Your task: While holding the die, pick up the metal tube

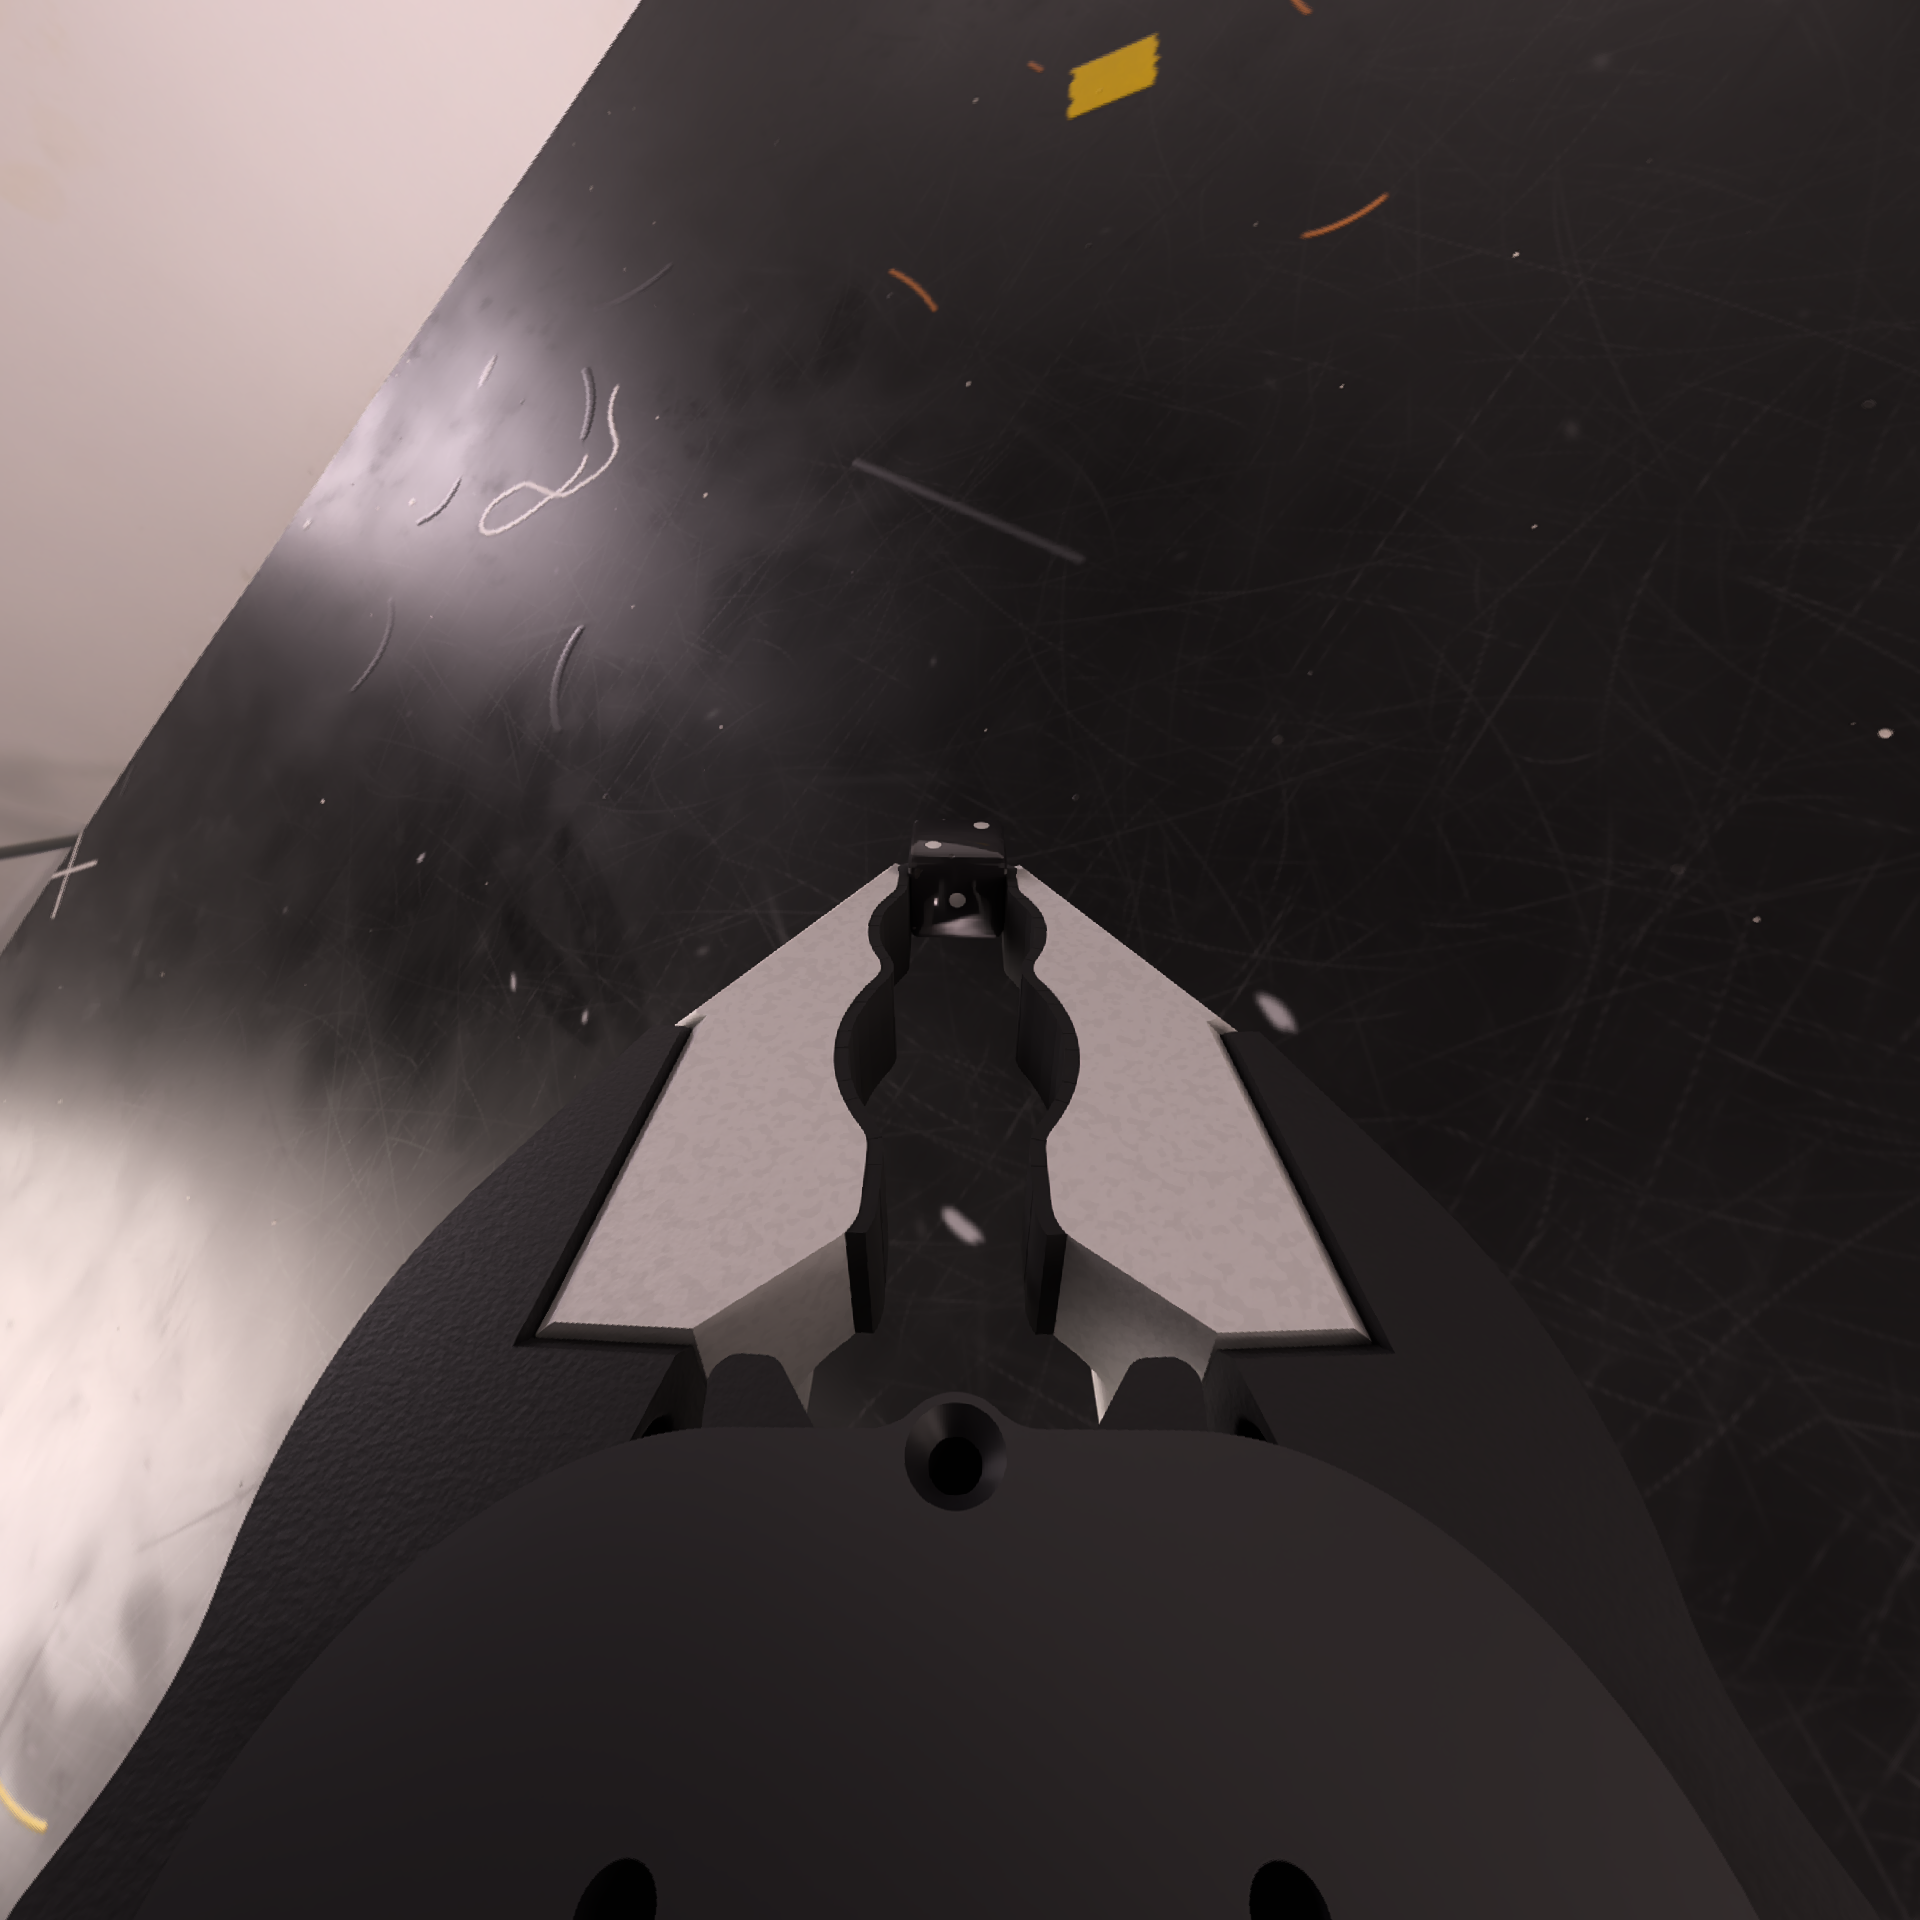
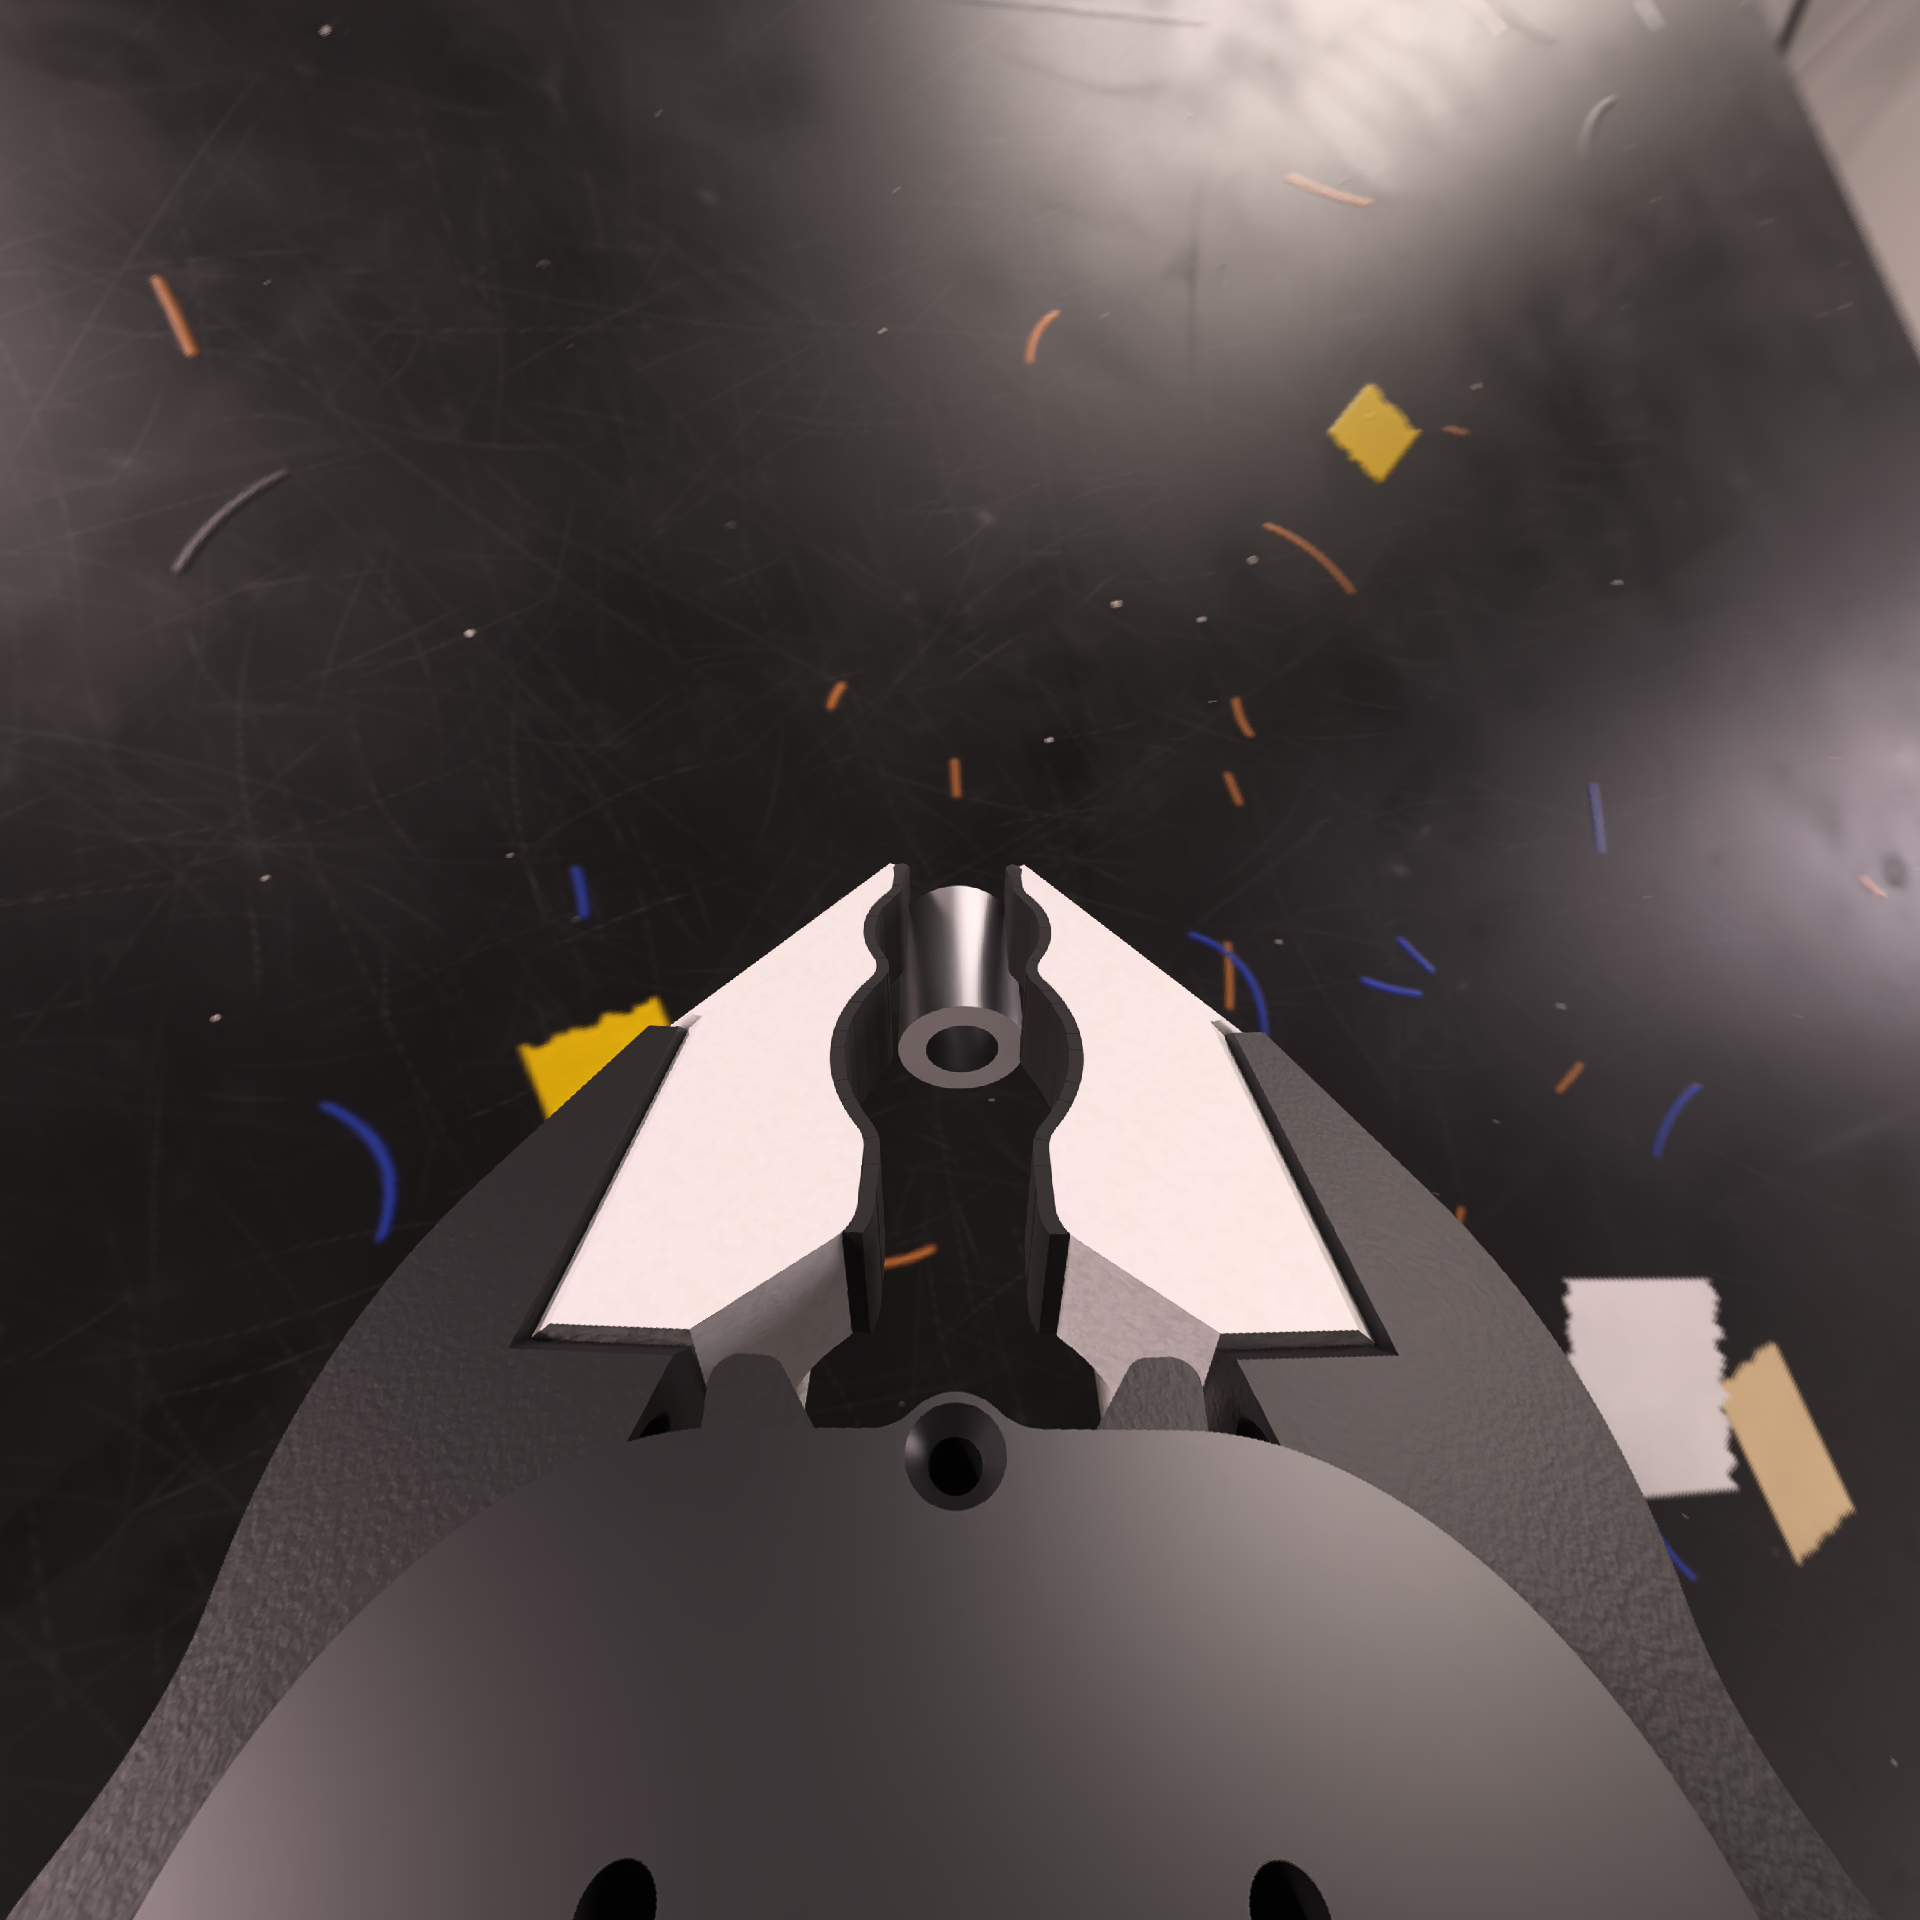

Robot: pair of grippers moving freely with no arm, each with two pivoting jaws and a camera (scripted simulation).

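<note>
We've got the left gripper clenched on the dark die right at its fingertips, near the worktop's pale edge, so that hold stays secure. Our right gripper grasps the metal tube, bore facing us, apparently raised over the littered worktop's middle.

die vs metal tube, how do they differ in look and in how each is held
The die is a dark cube with pale pips; the metal tube is a shiny grey cylinder with an open bore. The die sits in the left gripper, right at the fingertips and poking past them; the tube sits in the right gripper, lying along the fingers, its open end facing the camera. Both are pinched between closed fingers, above the black table.
</note>
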